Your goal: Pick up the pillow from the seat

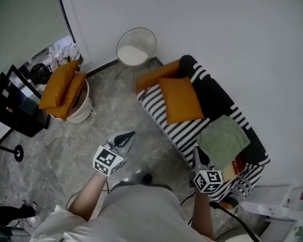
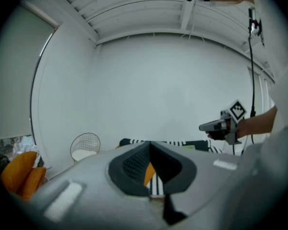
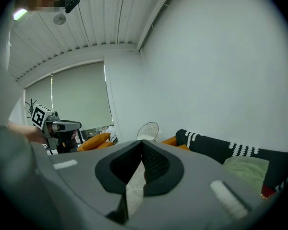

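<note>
The left gripper (image 1: 127,136), jaws closed and empty, is over the floor in front of the striped sofa (image 1: 184,133). The right gripper (image 1: 197,153), also closed and empty, is at the sofa's front edge. The orange pillow (image 1: 181,100) lies on the sofa's seat. Each gripper's cube bears black-and-white square markers.

Perhaps four orange pillows (image 1: 181,100), one green pillow (image 1: 223,139), one sofa (image 1: 217,97), one chair (image 1: 136,45).
</note>
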